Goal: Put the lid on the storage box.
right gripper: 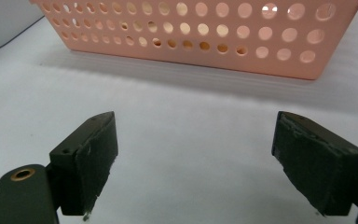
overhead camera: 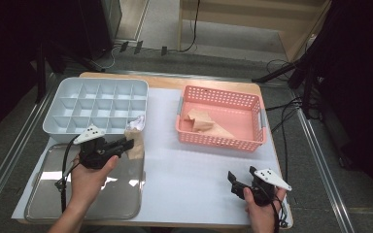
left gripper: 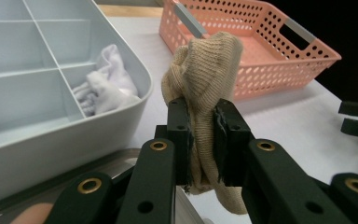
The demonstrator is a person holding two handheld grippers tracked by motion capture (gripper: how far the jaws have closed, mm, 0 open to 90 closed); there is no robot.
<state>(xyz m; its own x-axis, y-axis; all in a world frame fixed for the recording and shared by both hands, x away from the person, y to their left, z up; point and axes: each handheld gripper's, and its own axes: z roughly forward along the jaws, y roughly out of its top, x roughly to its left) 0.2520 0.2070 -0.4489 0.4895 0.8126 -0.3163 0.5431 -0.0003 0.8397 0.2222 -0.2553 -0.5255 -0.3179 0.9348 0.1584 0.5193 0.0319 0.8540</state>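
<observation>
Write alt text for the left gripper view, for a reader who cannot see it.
The left gripper has its two black fingers clamped on a bunched beige sock. To its left is a pale blue divided organiser with a white sock in one corner compartment; behind is a pink perforated basket.

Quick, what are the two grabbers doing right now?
Left gripper: closed, holding a beige sock.
Right gripper: open, nothing between its jaws.
</observation>
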